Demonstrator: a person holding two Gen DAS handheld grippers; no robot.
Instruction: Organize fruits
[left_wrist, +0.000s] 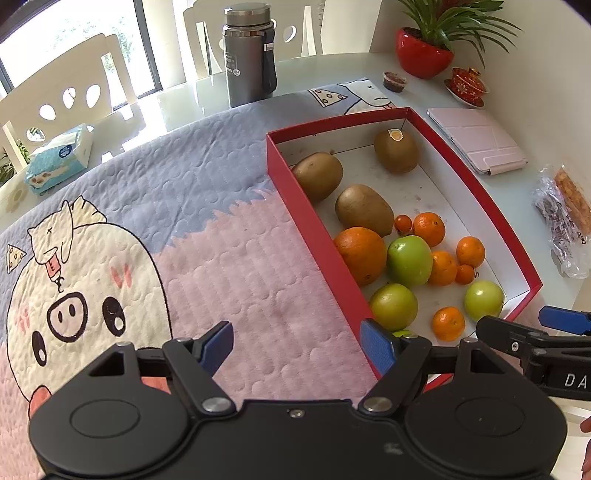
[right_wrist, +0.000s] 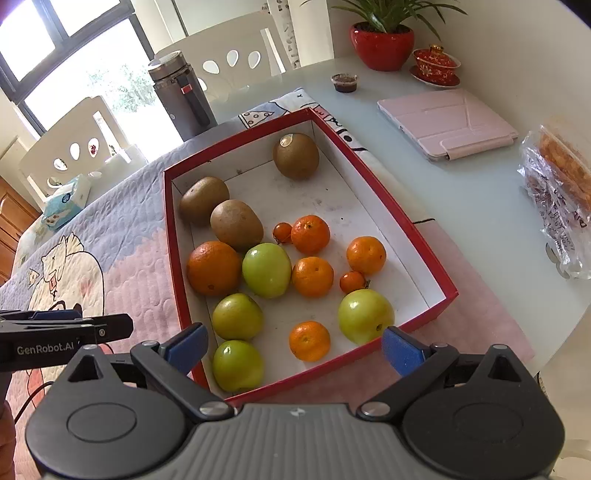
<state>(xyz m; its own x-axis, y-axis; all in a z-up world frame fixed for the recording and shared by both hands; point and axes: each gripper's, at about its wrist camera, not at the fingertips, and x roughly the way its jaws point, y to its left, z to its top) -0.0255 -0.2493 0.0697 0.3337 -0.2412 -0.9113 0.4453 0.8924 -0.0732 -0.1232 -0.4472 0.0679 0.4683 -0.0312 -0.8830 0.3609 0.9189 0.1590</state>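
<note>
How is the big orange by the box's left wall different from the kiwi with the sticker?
The big orange is bright orange, smooth and round; the stickered kiwi is dull brown and more oval. The orange sits crowded among other fruit; the kiwi sits alone near the far corner. Both lie loose in the red box.

Bright daylight, sharp centre, strong fisheye bending at the edges

Sun pours in through the large dark-framed window (right_wrist: 70, 55) far ahead and to the left of both grippers, blown out to white, and throws glare across the glossy pale glass surface (left_wrist: 177, 99) beside the tall grey steel flask (left_wrist: 249, 55). Fruits in the shallow red cardboard box (right_wrist: 424, 254) cast soft shadows. Focus holds throughout; straight lines bow and corners go dark.
</note>
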